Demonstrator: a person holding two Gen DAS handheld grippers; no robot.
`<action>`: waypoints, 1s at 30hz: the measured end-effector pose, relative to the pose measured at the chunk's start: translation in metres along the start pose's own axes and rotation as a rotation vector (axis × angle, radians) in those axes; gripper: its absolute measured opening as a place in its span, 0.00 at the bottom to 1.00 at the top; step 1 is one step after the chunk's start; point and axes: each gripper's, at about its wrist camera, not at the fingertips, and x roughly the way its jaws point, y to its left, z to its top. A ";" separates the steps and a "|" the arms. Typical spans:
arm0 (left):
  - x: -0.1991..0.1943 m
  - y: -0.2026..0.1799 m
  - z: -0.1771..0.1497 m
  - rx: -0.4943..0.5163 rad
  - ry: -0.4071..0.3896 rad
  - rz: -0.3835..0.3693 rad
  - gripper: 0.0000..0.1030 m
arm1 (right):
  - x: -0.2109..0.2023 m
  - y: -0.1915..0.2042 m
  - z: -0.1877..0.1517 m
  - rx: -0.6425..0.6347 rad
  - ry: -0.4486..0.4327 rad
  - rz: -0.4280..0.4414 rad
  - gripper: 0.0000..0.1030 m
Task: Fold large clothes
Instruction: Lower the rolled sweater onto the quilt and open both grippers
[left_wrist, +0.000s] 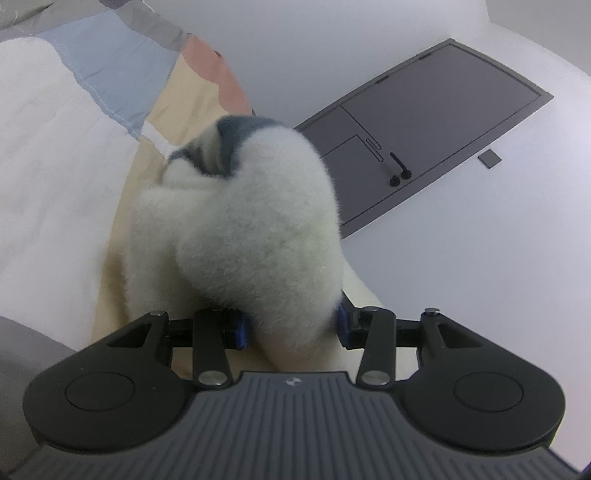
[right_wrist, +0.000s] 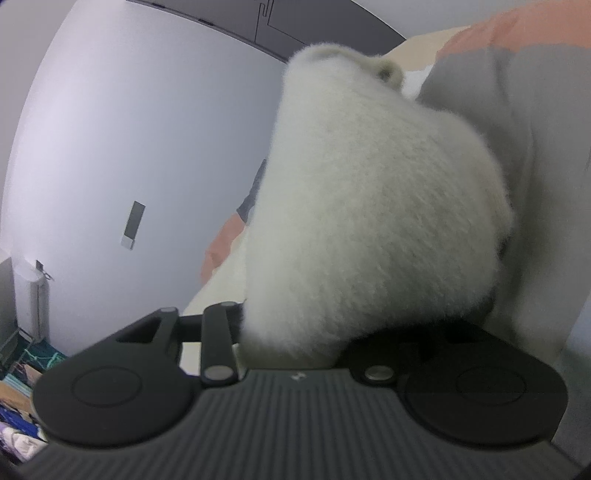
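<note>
1. While both claws carry a bunch of the same fluffy cream garment (left_wrist: 240, 236), the step in hand looks like bringing a held edge down to complete a fold, and it goes best if the two claws travel together so the edge stays level.
2. Left claw (left_wrist: 291, 326): its blue-padded fingers (left_wrist: 242, 328) stand part-way apart and pinch a thick wad of the fleece, which bulges forward and upward from the jaws and hides most of what lies straight ahead.
3. Right claw (right_wrist: 295, 325): a similar wad fills the space ahead of it. Only the left finger linkage shows; the right finger is buried under fleece, so the grip is judged from the bunched pile wedged at the jaws.
4. To do it well, I would keep both grips firm until the fleece rests flat, lay the edge square on the layer beneath, then let go without dragging. Thick pile springs back, so a gentle press along the crease should help.
5. Risk: the wads are bulky, and a loose hold could let one corner slip and skew the fold.
6. Only the left wrist view shows the garment's blue-grey striped part (left_wrist: 221, 147), ahead of the claw beyond the wad, a pastel patchwork quilt (left_wrist: 110, 81) off to its left, and a grey panel (left_wrist: 424, 140) set in the white surface (left_wrist: 480, 277) ahead to the right.
7. Only the right wrist view shows grey cloth (right_wrist: 517, 147) close on the claw's right, and cluttered items (right_wrist: 22, 369) far down to its left.
</note>
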 end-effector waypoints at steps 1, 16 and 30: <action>-0.003 -0.005 0.000 0.014 0.005 -0.004 0.48 | -0.002 0.000 0.003 -0.004 0.001 -0.007 0.45; -0.062 -0.062 0.000 0.180 0.059 0.166 0.65 | -0.072 0.040 -0.018 -0.112 0.009 -0.140 0.51; -0.176 -0.194 0.004 0.453 0.005 0.201 0.71 | -0.163 0.176 -0.034 -0.457 -0.050 -0.072 0.50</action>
